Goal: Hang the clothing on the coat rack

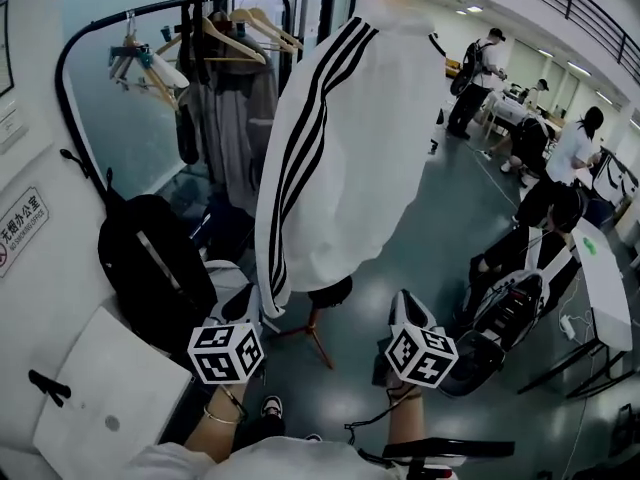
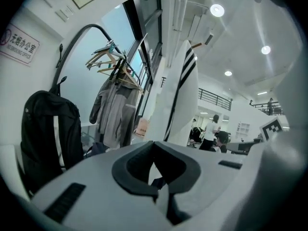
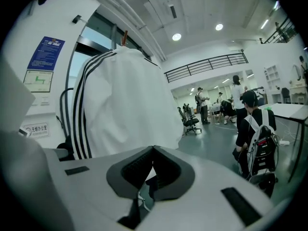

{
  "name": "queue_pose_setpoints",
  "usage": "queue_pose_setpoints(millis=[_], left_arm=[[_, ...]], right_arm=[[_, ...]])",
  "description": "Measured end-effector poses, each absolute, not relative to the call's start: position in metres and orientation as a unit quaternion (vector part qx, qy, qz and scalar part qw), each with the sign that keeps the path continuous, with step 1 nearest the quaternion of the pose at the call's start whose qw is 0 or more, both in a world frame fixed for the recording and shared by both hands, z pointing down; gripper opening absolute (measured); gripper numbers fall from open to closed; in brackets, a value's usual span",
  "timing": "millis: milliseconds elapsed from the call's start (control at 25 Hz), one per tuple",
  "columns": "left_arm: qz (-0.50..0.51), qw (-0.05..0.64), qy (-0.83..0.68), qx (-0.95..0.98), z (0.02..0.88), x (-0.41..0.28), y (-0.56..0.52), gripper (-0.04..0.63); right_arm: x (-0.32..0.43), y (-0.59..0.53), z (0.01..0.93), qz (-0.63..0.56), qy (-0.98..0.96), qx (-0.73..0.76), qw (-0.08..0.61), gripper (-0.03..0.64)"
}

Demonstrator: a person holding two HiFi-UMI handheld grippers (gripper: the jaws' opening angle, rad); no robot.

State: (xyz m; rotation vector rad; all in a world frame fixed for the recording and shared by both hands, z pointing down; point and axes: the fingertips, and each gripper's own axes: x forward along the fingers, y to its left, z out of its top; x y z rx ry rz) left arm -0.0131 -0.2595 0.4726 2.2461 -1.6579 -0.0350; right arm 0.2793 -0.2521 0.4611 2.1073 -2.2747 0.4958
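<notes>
A white jacket with black sleeve stripes (image 1: 345,148) hangs on the wooden coat rack (image 1: 314,333), whose peg tip shows above the collar. The jacket also fills the right gripper view (image 3: 125,105) and stands narrow in the left gripper view (image 2: 180,100). My left gripper (image 1: 243,303) is low and left of the jacket's hem, clear of the cloth. Its tips (image 2: 154,146) meet with nothing between them. My right gripper (image 1: 403,311) is low and to the right of the hem. Its tips (image 3: 153,149) also meet, and it holds nothing.
A black clothes rail (image 1: 90,38) at the back left carries wooden hangers and a grey garment (image 1: 235,108). A black backpack (image 1: 150,263) and a white board (image 1: 100,398) lie at the left. Several people (image 1: 545,228) and a white table (image 1: 610,278) are at the right.
</notes>
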Motion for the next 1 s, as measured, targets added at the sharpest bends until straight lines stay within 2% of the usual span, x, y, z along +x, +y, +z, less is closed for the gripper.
queue_pose_setpoints(millis=[240, 1000], left_arm=[[-0.013, 0.175, -0.589, 0.789, 0.475, -0.017, -0.245, 0.009], [-0.020, 0.159, -0.590, 0.791, 0.471, -0.046, -0.287, 0.009]], right_arm=[[0.251, -0.243, 0.460, 0.160, -0.751, 0.640, 0.013, 0.021], [0.240, -0.279, 0.452, 0.150, -0.739, 0.657, 0.009, 0.021]])
